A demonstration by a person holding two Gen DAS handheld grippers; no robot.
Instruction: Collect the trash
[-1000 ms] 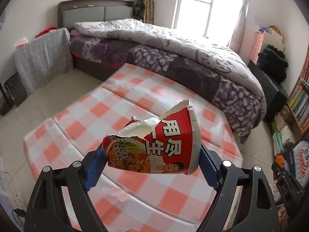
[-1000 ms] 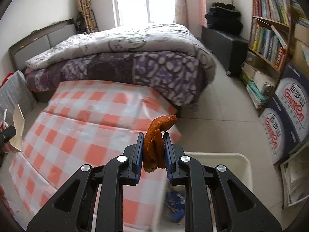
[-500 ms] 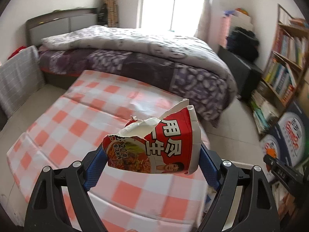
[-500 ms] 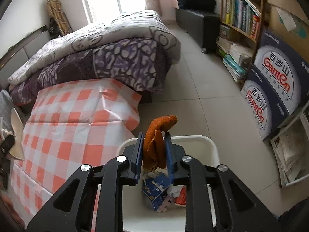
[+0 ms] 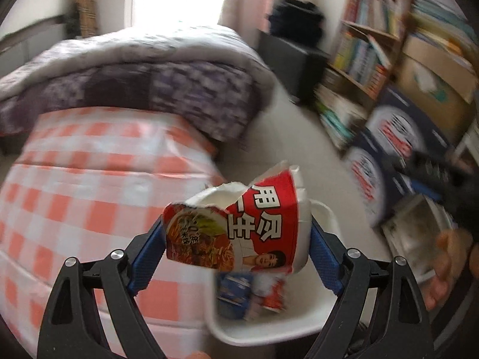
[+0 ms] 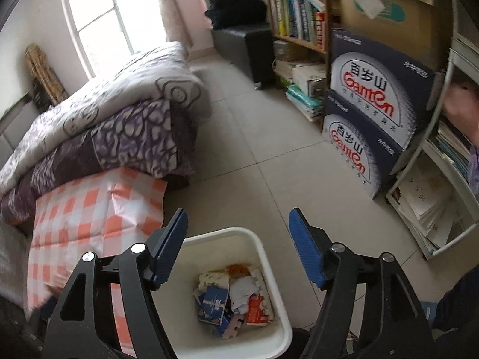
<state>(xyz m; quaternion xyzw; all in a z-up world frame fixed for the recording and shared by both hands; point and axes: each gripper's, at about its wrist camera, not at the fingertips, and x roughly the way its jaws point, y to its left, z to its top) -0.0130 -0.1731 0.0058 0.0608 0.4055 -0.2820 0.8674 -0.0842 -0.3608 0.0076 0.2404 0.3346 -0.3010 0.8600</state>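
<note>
Right gripper (image 6: pixel 238 246) empty above white bin (image 6: pixel 271 272), jaws just opened, peel presumably dropped among wrappers (image 6: pixel 236 296); left gripper (image 5: pixel 236 243) spread wide around torn noodle cup (image 5: pixel 239 230) over bin, release outstanding.

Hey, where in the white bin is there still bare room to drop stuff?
The white bin has bare floor along its far wall and left side. The trash pile crowds the middle and near right.
</note>
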